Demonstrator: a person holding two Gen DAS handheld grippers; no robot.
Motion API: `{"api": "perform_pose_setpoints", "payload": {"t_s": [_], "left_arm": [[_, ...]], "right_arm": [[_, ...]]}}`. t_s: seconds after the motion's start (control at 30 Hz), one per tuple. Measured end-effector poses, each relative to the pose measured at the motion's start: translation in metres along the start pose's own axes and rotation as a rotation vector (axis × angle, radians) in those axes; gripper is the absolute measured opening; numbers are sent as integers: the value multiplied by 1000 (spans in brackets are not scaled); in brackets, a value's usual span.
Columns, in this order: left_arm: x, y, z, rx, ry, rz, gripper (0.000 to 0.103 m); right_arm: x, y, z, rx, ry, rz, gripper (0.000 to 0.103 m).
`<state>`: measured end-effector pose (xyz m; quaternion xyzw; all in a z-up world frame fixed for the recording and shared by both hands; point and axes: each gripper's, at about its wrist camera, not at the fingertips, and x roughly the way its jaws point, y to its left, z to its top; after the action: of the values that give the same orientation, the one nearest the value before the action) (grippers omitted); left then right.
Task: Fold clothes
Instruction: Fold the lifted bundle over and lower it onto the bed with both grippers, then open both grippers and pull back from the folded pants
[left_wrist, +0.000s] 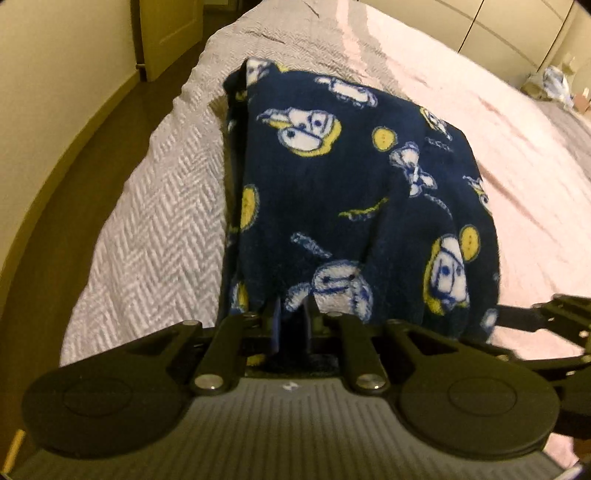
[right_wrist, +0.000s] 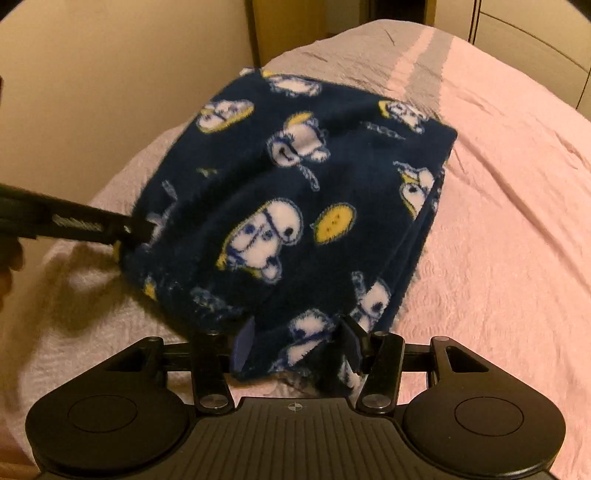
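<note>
A grey herringbone-weave bedspread (left_wrist: 147, 229) covers the bed's left side. On it lies the navy fleece garment printed with white-and-yellow cartoon dogs (left_wrist: 332, 192), folded over (2 layers show at its edge). The left claw (left_wrist: 291, 321) is pinched nearly closed on its near hem; the right claw (right_wrist: 295, 347) grips a thick bunch of it. A pink sheet (right_wrist: 498, 240) spreads rightward.

No readable text, labels, brands or numbers anywhere in either view.
</note>
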<state>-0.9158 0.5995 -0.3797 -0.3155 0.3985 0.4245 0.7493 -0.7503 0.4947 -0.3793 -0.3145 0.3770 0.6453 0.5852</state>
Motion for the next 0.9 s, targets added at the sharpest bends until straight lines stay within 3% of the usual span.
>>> {"api": "perform_pose_setpoints", "payload": {"t_s": [0.17, 0.27, 0.43, 0.6, 0.8, 0.9], "left_arm": [[-52, -25, 9, -29, 37, 110, 16], [-88, -45, 1, -101, 45, 149, 33], [-142, -94, -23, -187, 50, 230, 35], [-185, -160, -44, -269, -20, 323, 36], [-235, -264, -76, -464, -123, 466, 42], [-255, -317, -91, -560, -150, 514, 47]], "right_arm": [[-52, -20, 15, 43, 31, 92, 52], [-75, -28, 19, 25, 64, 108, 52], [-120, -52, 16, -11, 76, 179, 53], [-165, -89, 8, -78, 64, 249, 53], [-236, -146, -16, -285, -14, 325, 54], [-272, -180, -32, -328, -40, 361, 55]]}}
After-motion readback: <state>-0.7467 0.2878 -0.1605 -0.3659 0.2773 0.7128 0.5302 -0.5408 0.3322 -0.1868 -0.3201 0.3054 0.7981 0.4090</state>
